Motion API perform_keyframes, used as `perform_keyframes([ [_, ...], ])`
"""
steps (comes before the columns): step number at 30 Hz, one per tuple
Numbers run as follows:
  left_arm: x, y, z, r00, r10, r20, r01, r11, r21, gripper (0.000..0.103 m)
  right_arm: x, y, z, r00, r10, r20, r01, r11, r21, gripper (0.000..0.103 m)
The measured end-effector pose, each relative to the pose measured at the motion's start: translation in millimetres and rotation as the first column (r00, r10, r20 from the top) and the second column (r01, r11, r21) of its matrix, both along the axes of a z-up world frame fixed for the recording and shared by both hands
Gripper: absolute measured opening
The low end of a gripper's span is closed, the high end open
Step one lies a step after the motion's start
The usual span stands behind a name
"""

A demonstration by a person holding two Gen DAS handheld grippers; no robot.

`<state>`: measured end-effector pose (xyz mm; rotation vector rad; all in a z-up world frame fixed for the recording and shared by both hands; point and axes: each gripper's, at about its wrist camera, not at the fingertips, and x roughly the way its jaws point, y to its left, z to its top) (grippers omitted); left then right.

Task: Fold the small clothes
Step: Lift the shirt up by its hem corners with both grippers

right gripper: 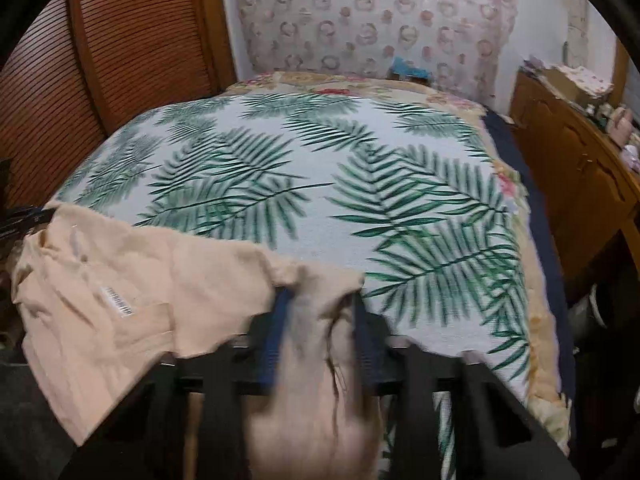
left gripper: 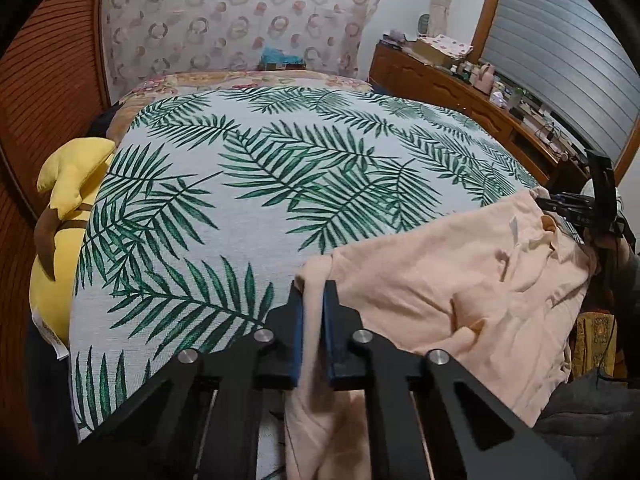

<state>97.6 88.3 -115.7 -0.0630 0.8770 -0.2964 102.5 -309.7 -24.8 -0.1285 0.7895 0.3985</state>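
Note:
A small peach garment (left gripper: 460, 280) lies crumpled along the near edge of the palm-leaf bed cover (left gripper: 240, 200). My left gripper (left gripper: 314, 290) is shut on the garment's left corner, with cloth pinched between its blue pads and hanging below them. The right wrist view is blurred; there the garment (right gripper: 120, 272) shows a white label, and my right gripper (right gripper: 320, 300) has a bunched fold of the other corner clamped between its pads. Each gripper also shows at the edge of the other's view: the right gripper (left gripper: 576, 210) and the left gripper (right gripper: 36, 214).
The leaf-print cover (right gripper: 320, 160) spreads over a floral quilt (right gripper: 360, 80) on a bed. A yellow plush toy (left gripper: 68, 200) lies at the bed's left side by a slatted wooden panel (left gripper: 48, 100). A cluttered wooden dresser (left gripper: 460, 88) runs along the right.

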Motion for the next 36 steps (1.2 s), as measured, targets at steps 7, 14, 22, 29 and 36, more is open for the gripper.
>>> perform_keyframes([
  [7,-31.6,2.9,43.7,0.993,-0.005,0.121,0.019,0.993,-0.119,0.007,-46.7,-11.3,37.5,0.991,-0.053,0.123,0.04,0.994,0.1,0.009],
  [14,-72.0,5.3,105.4,0.953,-0.016,0.301,0.067,0.985,-0.16,0.007,-117.4,-29.7,101.9,0.957,-0.085,0.276,0.044,0.987,0.154,0.009],
  [22,-101.7,11.4,152.5,0.898,-0.001,0.44,0.098,0.975,-0.198,0.007,-180.6,-39.6,156.3,0.904,-0.099,0.416,0.022,0.982,0.187,0.009],
  [29,-96.8,12.4,190.7,0.855,0.014,0.519,0.083,0.983,-0.164,0.007,-214.9,-44.3,190.2,0.843,-0.113,0.526,0.023,0.984,0.174,0.009],
  [36,-94.7,15.0,226.1,0.802,0.025,0.597,0.092,0.982,-0.165,0.007,-226.0,-42.1,205.0,0.803,-0.096,0.588,0.008,0.989,0.15,0.009],
])
